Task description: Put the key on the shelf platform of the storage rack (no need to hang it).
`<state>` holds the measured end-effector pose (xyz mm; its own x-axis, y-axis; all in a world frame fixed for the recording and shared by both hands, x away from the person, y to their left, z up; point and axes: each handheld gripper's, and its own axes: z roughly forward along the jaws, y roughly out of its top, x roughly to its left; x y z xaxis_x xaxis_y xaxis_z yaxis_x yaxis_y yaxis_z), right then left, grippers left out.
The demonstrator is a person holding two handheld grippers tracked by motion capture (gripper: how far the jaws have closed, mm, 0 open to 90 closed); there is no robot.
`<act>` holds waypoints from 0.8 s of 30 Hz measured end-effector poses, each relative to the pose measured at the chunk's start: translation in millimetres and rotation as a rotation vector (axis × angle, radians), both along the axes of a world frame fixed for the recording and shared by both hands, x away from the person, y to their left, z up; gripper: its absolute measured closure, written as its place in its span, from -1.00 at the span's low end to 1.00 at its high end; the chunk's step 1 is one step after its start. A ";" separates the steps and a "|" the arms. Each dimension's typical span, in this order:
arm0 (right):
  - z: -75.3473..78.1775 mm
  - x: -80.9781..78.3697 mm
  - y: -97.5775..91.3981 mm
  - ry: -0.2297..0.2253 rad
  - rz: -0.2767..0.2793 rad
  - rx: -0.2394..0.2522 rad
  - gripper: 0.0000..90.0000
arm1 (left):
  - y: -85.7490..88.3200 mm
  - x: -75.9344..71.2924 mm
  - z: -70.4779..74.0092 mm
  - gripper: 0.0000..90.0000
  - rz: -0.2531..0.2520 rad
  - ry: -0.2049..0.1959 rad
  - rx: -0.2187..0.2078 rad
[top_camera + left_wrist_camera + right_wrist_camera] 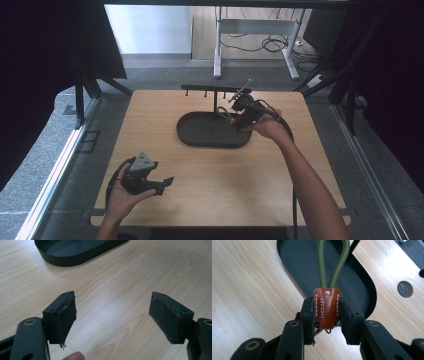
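The wooden counter point(215, 175) carries a dark oval tray point(200, 136) near its far middle, and a black rack point(215, 90) with small pegs stands behind the tray. The left claw point(162, 184) rests low near the front left corner, its jaws wide apart with nothing between them. The right claw point(327, 315) is over the tray's right end and is closed on a brown leather tab point(326, 307). A green cord loop point(333, 260) rises from this tab over the tray.

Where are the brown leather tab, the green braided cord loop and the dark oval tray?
brown leather tab point(326, 308), right gripper view, its face
green braided cord loop point(321, 265), right gripper view, left strand
dark oval tray point(200, 141), high view, near rim
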<state>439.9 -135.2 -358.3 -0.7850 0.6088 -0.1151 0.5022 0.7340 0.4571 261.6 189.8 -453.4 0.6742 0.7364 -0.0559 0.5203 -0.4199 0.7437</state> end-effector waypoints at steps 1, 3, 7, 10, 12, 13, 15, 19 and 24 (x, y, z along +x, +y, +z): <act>-0.4 1.7 -1.0 0.002 -0.003 0.002 0.47 | 0.0 0.0 -0.1 -0.51 0.000 0.000 0.000; -1.3 4.9 -2.2 0.004 -0.012 0.000 0.47 | 0.1 -0.1 0.0 -0.51 0.001 0.000 0.000; -1.4 10.7 -3.4 0.003 -0.019 -0.004 0.47 | 0.6 0.0 0.2 -0.51 0.001 -0.001 -0.002; -1.2 13.7 -2.6 0.003 -0.023 0.001 0.47 | 0.6 -0.1 0.1 -0.51 0.005 -0.002 -0.005; -1.2 16.2 -1.9 -0.003 -0.022 0.001 0.47 | 0.7 -0.2 0.2 -0.51 0.005 -0.002 -0.005; -1.2 17.2 -1.8 -0.002 -0.020 0.002 0.47 | 0.8 -0.2 0.4 -0.51 0.004 -0.001 -0.004; -1.8 19.7 -1.0 -0.006 -0.017 0.001 0.47 | 0.7 -0.4 0.5 -0.51 0.005 -0.001 -0.004; -4.3 24.7 2.4 0.004 -0.021 0.007 0.47 | 1.6 -0.1 0.5 -0.51 0.004 -0.002 -0.004; -12.3 33.0 5.1 0.015 -0.025 0.000 0.47 | 2.8 -0.1 1.0 -0.51 0.004 -0.002 -0.004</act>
